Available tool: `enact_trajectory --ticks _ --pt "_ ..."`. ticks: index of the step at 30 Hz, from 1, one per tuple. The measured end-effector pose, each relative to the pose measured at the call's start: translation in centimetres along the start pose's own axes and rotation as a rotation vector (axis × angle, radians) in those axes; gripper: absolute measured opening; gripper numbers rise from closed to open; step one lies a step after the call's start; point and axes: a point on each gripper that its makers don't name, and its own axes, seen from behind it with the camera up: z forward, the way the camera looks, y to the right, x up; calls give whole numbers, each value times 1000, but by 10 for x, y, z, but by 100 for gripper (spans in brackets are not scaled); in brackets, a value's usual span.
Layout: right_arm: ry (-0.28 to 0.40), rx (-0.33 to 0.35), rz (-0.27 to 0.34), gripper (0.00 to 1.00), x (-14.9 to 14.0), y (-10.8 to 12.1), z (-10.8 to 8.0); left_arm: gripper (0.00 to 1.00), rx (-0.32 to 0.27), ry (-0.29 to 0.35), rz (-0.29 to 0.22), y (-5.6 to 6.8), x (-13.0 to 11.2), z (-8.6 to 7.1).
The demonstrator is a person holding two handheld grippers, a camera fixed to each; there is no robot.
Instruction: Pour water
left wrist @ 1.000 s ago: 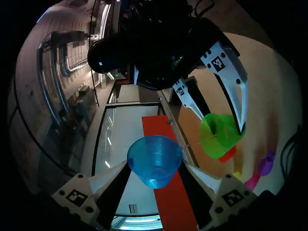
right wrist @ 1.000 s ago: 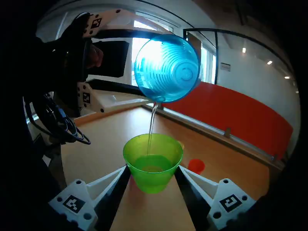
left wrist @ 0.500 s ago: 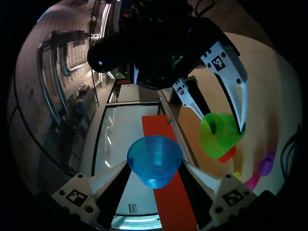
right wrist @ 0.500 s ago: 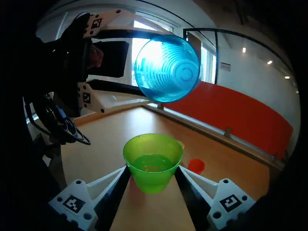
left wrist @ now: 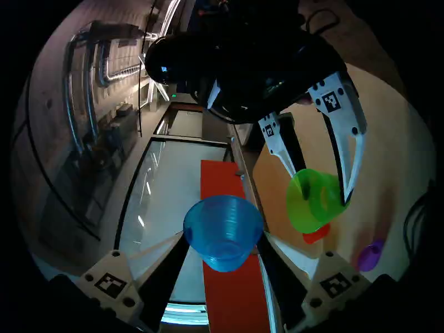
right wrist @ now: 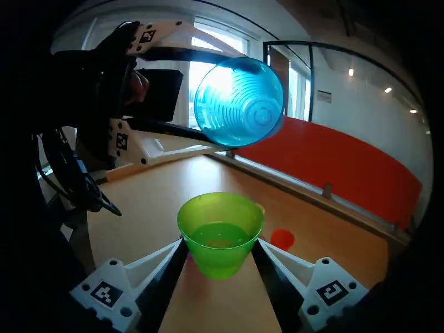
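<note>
The green cup (right wrist: 220, 233) stands upright with liquid in its lower part, clamped between both fingers of my right gripper (right wrist: 220, 245). Above it, my left gripper (left wrist: 223, 240) clasps the blue cup (right wrist: 238, 102), tipped on its side. Under the green cup I see a pale wooden tabletop (right wrist: 155, 194); I cannot tell whether they touch. Just beyond the green cup sits a small red cup (right wrist: 283, 238), with a purple object (left wrist: 369, 256) nearby. Behind them I see an orange-red panel (right wrist: 355, 166) and bright windows (right wrist: 213, 44).
</note>
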Motion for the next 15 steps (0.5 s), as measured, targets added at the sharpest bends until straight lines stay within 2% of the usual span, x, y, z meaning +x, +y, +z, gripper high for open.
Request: enact_trajectory --ticks 8,15 --pt "5 -5 1 83 2 1 -1 84 -24 -34 -179 4 -12 1" --pt "14 -8 2 83 5 1 -1 84 -31 -50 -293 5 -17 4"
